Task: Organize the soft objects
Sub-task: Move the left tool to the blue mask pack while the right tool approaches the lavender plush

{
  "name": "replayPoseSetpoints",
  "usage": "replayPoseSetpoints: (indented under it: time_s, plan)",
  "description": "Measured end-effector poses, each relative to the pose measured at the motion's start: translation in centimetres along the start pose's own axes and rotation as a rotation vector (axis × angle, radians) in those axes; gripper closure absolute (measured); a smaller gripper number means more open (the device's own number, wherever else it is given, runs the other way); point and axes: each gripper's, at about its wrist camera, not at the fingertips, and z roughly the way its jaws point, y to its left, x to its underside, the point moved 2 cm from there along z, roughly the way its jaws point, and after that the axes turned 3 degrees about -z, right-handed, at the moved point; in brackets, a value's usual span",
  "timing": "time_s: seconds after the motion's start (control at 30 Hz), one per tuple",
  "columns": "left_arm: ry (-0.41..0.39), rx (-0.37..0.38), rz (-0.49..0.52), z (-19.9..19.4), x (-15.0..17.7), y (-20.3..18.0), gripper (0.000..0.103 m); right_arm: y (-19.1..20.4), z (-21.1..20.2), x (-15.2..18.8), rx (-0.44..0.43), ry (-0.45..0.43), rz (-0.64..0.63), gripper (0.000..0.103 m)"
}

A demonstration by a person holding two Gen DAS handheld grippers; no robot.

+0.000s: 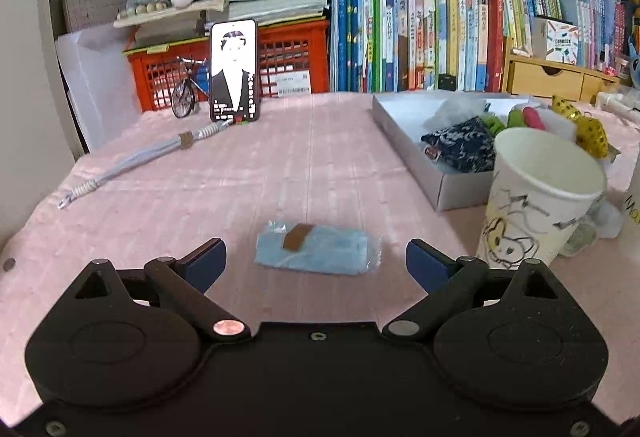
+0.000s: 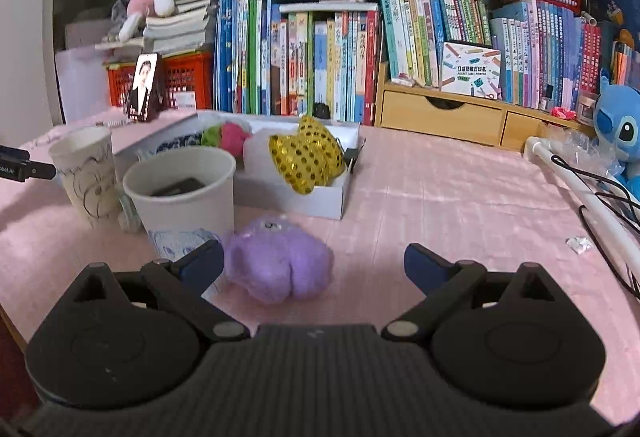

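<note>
Left gripper [image 1: 316,263]: jaws spread wide, nothing held, low over the pink tablecloth [image 1: 280,165]. One blue packet [image 1: 318,249] in clear wrap lies flat just ahead, between the fingertips and apart from both; a brown patch sits on its top face. What the wrap holds cannot be made out.

Right gripper [image 2: 314,263]: jaws likewise wide and empty. One purple plush [image 2: 280,263] rests on the cloth between the fingers, off-centre, close by the left fingertip [image 2: 204,263]; contact cannot be confirmed.

Two paper cups stand left of the plush. The nearer white cup [image 2: 182,193] holds a dark item, partly hidden by the rim. The printed cup [image 2: 88,177] is behind it.

Behind the cups, one shallow white box [image 2: 312,197] holds a yellow spotted plush [image 2: 306,159] at its near corner, a pink-and-green piece [image 2: 226,137] and a dark patterned pouch [image 1: 464,149]; the box's far contents are screened.

One phone [image 1: 234,71] stands upright by the red crate [image 1: 288,61]. One blue plush [image 2: 618,133] is cut off at the right edge.
</note>
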Motion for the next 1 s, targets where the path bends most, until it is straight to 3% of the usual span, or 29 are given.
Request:
replayPoseSetpoints:
  time_s: [0.6,1.0]
  plan:
    - [0.003,0.028,0.005,2.4,0.2,0.2,0.003,1.1,2.2,-0.2,-0.001,0.045,-0.051,0.002]
    - [0.092,0.04,-0.065,5.3,0.0,0.9,0.007,0.7,3.3,-0.1,-0.012,0.076,-0.051,0.002]
